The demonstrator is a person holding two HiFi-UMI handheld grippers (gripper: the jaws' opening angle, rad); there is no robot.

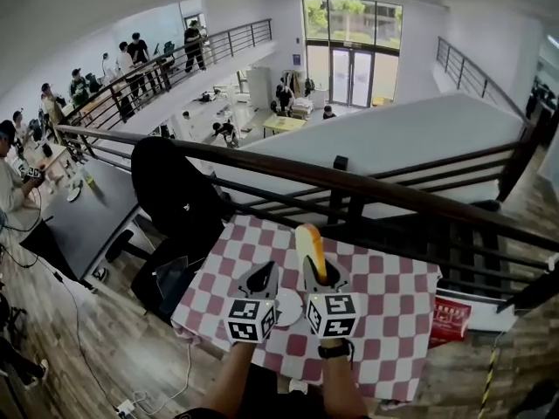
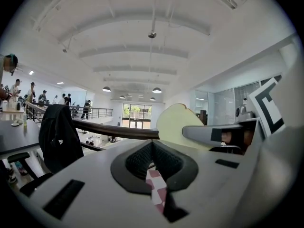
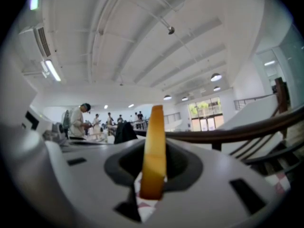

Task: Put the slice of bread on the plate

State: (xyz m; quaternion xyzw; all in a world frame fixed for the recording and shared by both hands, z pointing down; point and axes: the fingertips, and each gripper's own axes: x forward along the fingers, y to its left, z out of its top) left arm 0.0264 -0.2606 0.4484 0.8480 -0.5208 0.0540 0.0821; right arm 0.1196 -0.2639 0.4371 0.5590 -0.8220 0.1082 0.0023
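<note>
While the head view looks down on both tools over the checked tablecloth [image 1: 397, 308], the right gripper [image 1: 316, 276] has the slice of bread [image 1: 308, 244] clamped upright, standing on edge above the cloth and not on the plate [image 1: 288, 307]. That plate shows only as a white patch between the two marker cubes, and no other view shows it at all. Over to the right gripper view: the slice appears edge-on, a thin golden strip of crust pinched between the dark pads, jaws set narrow on it. The left gripper view gives what that one can't, the slice's pale broad face, with the right gripper's grey jaw crossing in front. And the left gripper [image 2: 152, 148] itself? Jaws drawn together, nothing between them, just a sliver of checked cloth through the slit below. From above it sits just beside its partner. Beyond the table runs a dark railing [image 1: 367, 186], and a black jacket [image 1: 175, 195] hangs on a chair at the left.
</note>
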